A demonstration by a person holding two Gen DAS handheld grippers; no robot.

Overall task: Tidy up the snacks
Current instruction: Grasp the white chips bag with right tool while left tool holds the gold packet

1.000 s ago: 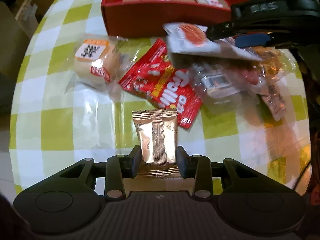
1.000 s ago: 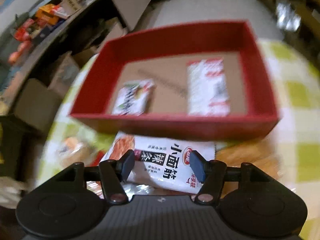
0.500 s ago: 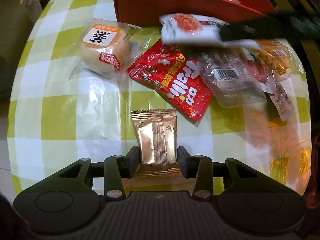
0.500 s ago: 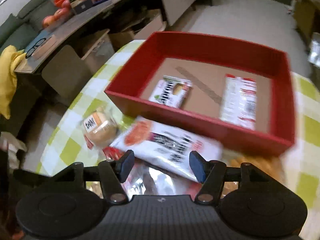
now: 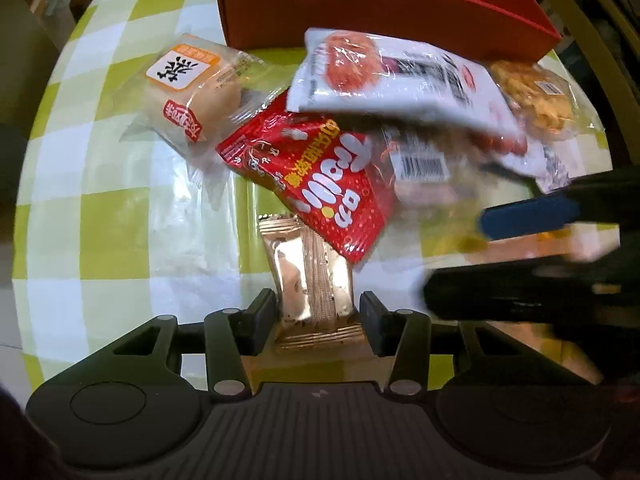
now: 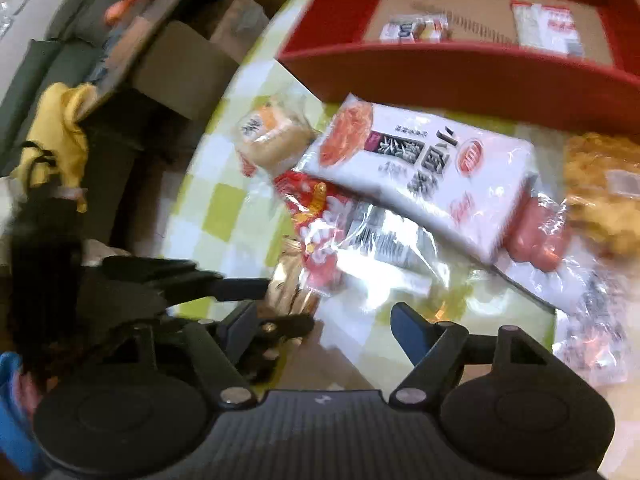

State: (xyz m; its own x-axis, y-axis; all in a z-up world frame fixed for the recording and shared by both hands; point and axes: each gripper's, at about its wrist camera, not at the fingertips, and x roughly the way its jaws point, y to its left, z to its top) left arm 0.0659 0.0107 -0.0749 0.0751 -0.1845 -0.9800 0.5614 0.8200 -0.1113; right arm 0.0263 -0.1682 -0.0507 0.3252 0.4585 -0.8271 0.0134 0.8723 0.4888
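Left wrist view: the left gripper (image 5: 318, 312) points steeply down at the checked tablecloth (image 5: 92, 208), and the gold wafer packet (image 5: 310, 280) lies directly between its jaws at lower centre of the frame, its long axis running up the picture, in line with the fingers. The jaws are opening; a thin gap shows on each side of the packet, so the pads no longer appear to press it, and it rests on the cloth. Its upper end is overlapped by the corner of the red candy bag (image 5: 316, 180), which extends toward the upper middle. Above that lies the white noodle-snack pack (image 5: 400, 80), its long axis slanting from upper left to lower right, just below the near wall of the red box (image 5: 360, 16) at the top of the frame. The wrapped bun (image 5: 192, 92) sits at upper left. Right wrist view: the right gripper (image 6: 320, 320) is tilted down toward the pile, its jaws opening with nothing between them; the white noodle-snack pack (image 6: 420, 176) lies ahead of the fingertips in the centre, outside the red box (image 6: 460, 76) across the top. In judgement, the left hand is the nearer to the gold packet, the right to the white pack.
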